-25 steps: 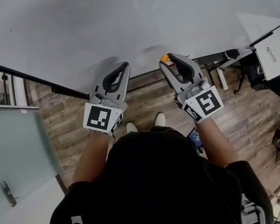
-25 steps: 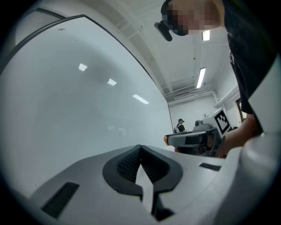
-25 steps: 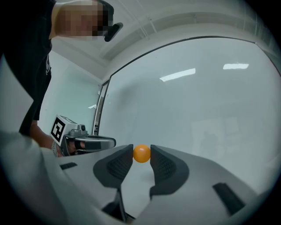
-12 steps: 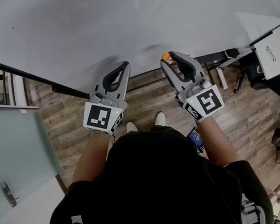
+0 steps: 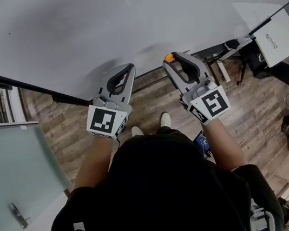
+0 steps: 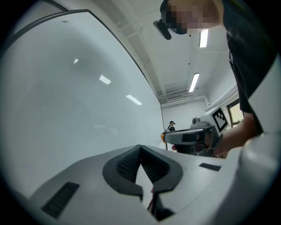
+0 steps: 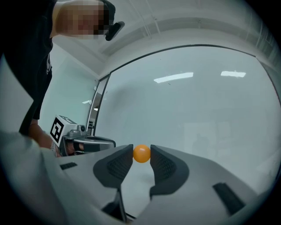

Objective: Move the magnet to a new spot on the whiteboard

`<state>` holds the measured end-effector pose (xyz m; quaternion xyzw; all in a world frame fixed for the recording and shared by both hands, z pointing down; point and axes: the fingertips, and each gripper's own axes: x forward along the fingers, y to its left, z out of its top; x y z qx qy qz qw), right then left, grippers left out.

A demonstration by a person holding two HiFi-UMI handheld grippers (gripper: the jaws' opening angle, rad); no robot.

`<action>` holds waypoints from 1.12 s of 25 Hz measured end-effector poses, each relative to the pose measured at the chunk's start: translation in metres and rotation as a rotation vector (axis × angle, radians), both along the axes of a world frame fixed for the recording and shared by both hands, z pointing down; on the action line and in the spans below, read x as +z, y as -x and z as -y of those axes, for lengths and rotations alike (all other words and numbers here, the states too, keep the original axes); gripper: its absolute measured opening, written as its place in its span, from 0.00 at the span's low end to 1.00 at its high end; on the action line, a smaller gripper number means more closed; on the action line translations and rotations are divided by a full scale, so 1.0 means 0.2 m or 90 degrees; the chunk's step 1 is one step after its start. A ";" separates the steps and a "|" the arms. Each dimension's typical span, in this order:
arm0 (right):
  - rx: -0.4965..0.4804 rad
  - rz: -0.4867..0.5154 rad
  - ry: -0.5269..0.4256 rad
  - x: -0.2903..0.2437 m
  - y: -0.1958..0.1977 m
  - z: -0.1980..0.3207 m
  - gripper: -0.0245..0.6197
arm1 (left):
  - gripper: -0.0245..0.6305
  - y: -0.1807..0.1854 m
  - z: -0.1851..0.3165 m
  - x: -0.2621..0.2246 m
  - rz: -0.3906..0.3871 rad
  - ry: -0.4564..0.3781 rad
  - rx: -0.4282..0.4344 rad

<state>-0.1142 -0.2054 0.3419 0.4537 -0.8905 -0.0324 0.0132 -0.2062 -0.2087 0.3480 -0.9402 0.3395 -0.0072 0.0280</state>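
Note:
A small orange round magnet (image 7: 141,154) sits pinched between the tips of my right gripper (image 7: 141,154), which is shut on it. In the head view the magnet (image 5: 168,58) shows at the tip of the right gripper (image 5: 171,59), close to the lower edge of the large whiteboard (image 5: 117,18). Whether the magnet touches the board I cannot tell. My left gripper (image 5: 129,66) hangs beside it, shut with nothing in it, its tips (image 6: 140,147) meeting in front of the whiteboard (image 6: 66,101).
The whiteboard's dark bottom frame (image 5: 30,87) runs across below the board. A wooden floor (image 5: 247,106) lies underneath, with a stand and a white panel (image 5: 277,38) at the right and a glass door (image 5: 10,167) at the left.
Both grippers keep their pose with the magnet still held. The head camera has shifted slightly, so the board and the white panel sit a little higher in view.

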 end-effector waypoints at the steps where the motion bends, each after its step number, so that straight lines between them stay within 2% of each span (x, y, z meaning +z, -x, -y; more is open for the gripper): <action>1: 0.008 -0.001 0.000 0.00 0.00 -0.01 0.22 | 0.04 0.00 -0.01 0.00 -0.001 0.000 0.009; 9: 0.095 -0.004 0.017 0.07 -0.03 -0.13 0.22 | 0.04 -0.02 -0.02 0.08 -0.009 0.026 0.083; 20: 0.214 -0.007 0.023 0.09 -0.25 -0.32 0.22 | 0.04 -0.26 -0.13 0.10 -0.016 0.030 0.191; 28: 0.247 0.027 0.016 0.09 -0.48 -0.31 0.22 | 0.04 -0.47 -0.13 0.11 -0.014 0.028 0.209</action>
